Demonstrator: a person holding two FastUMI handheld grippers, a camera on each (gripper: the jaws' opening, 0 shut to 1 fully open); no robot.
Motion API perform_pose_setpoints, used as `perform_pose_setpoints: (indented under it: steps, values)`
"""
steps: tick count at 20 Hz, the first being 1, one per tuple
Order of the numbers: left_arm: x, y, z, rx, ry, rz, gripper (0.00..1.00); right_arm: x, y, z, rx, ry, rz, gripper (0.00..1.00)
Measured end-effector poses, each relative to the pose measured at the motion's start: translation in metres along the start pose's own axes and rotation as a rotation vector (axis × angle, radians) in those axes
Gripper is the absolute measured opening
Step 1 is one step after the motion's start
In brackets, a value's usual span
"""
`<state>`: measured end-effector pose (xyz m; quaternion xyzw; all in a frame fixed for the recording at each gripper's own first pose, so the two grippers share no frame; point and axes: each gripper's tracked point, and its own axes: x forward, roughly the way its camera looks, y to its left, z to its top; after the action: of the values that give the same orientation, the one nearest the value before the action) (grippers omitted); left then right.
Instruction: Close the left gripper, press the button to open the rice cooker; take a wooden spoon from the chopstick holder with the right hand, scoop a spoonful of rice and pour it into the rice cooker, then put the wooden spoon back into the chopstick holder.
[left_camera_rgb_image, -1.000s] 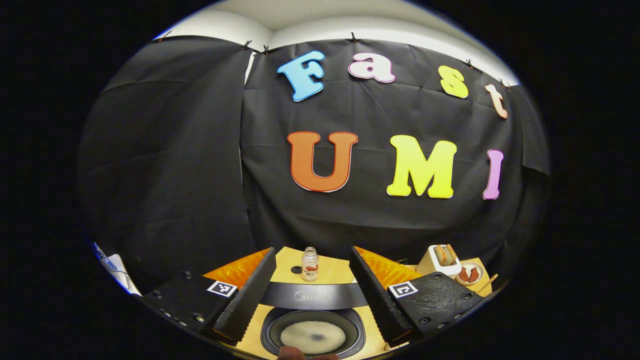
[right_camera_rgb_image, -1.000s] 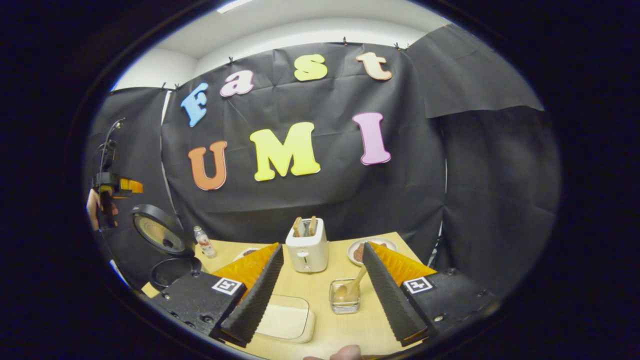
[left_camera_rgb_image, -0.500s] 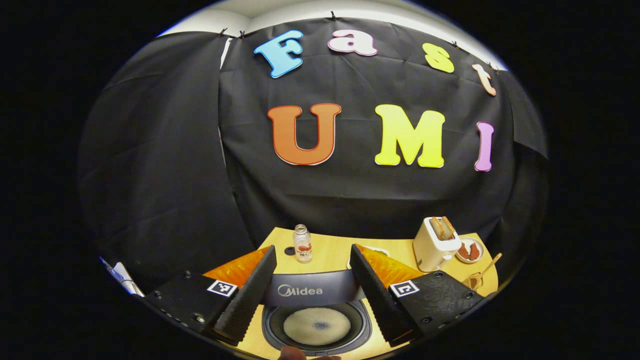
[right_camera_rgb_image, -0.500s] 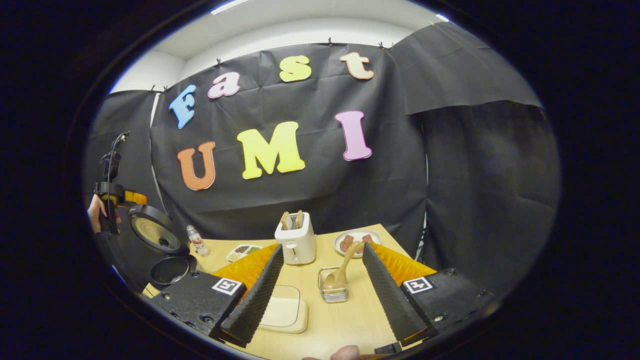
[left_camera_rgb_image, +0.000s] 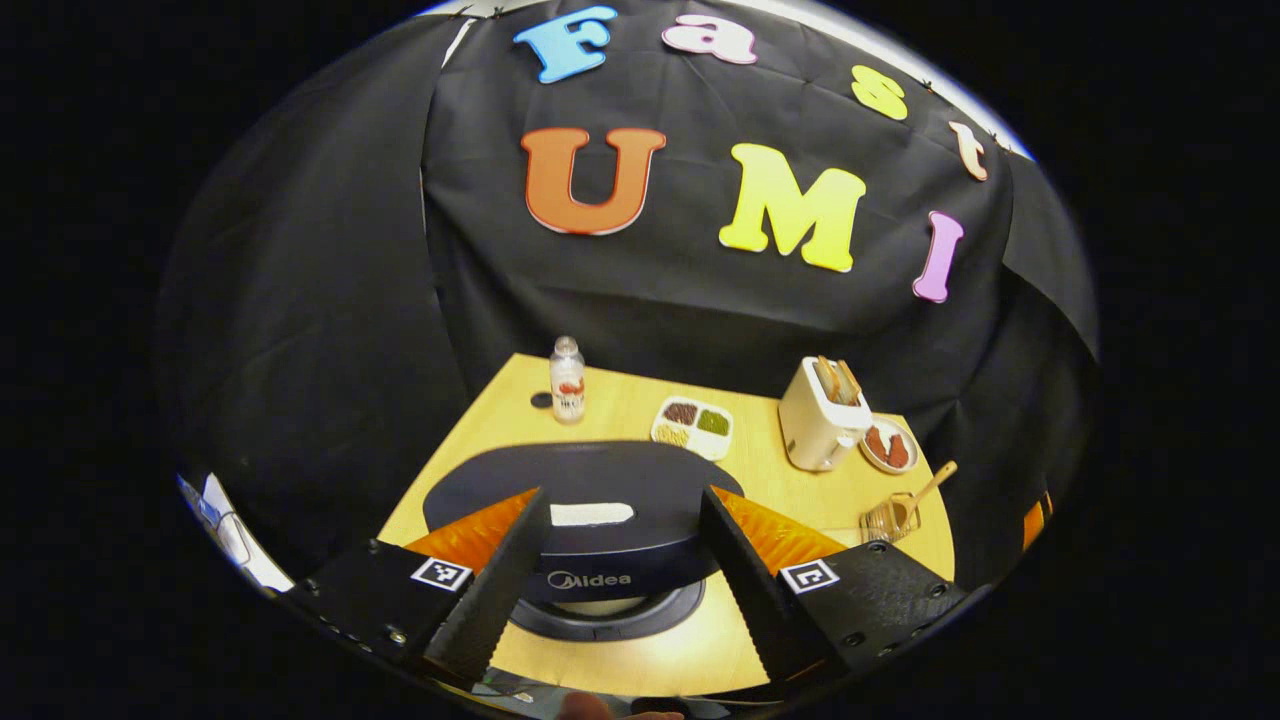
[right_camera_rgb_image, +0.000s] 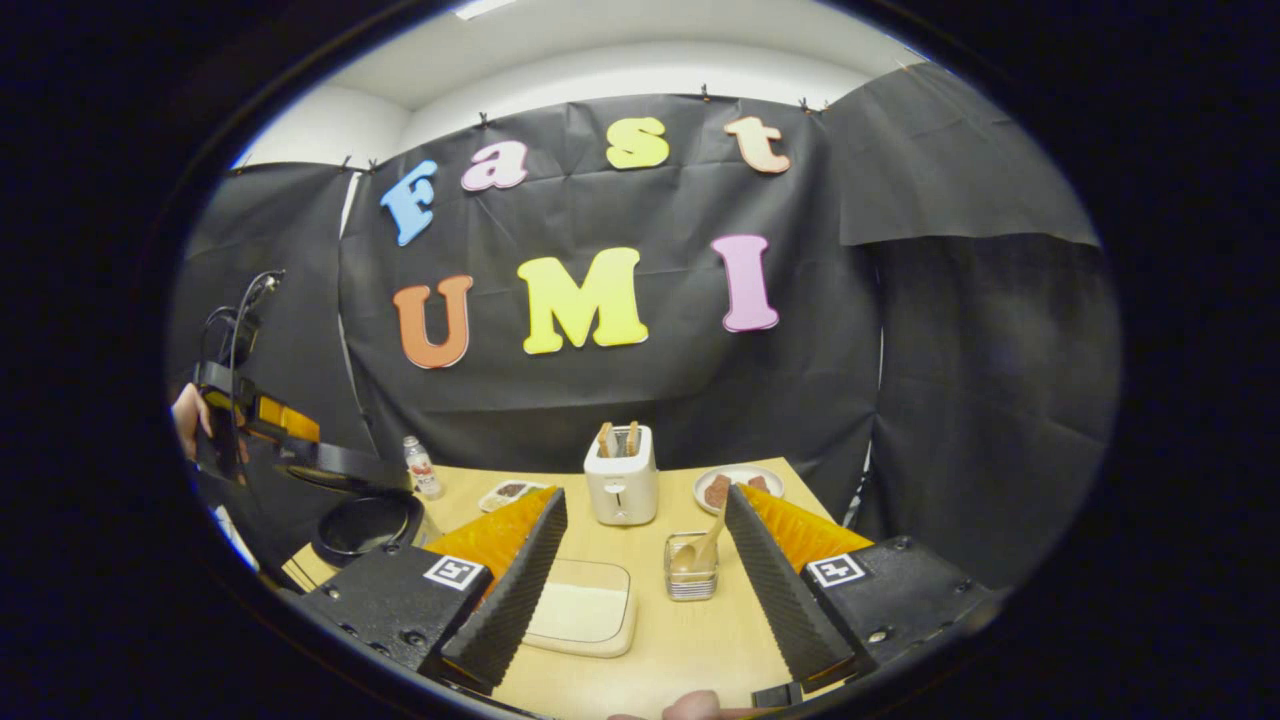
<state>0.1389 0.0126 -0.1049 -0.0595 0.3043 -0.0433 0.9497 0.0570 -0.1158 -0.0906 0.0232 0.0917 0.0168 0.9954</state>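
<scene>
Lid (left_camera_rgb_image: 585, 480) of the rice cooker (right_camera_rgb_image: 365, 522), at the worktop's (right_camera_rgb_image: 660, 640) left edge, stood upright a moment ago and now hangs nearly flat over the pot, so you seem to be finishing. Your left gripper (left_camera_rgb_image: 625, 494) and right gripper (right_camera_rgb_image: 646, 494) both gape wide, holding nothing. The wooden spoon (right_camera_rgb_image: 706, 547) sits in the chopstick holder (right_camera_rgb_image: 690, 580) toward the right edge, bowl down, its long axis near upright, handle leaning toward the far right.
</scene>
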Motion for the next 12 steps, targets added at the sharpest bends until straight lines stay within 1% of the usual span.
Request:
perform_pose_setpoints:
  steps: [3,4,7,11,12]
  values:
    - [0.002,0.0,-0.032,-0.009,0.053,-0.009,0.97,0.004,0.011,-0.005,-0.014,0.019,0.03,0.99]
    - [-0.005,0.003,-0.043,-0.01,0.064,-0.006,0.97,0.007,0.014,-0.006,-0.019,0.025,0.041,0.99]
    - [0.002,0.007,-0.065,-0.016,0.116,-0.007,0.96,0.015,0.022,-0.002,-0.031,0.024,0.062,1.0]
    - [0.015,0.009,-0.095,-0.096,0.213,-0.01,0.95,0.026,0.029,0.001,-0.04,0.022,0.079,0.99]
    - [0.026,0.009,-0.099,-0.105,0.233,-0.009,0.96,0.029,0.032,0.0,-0.042,0.031,0.088,1.0]
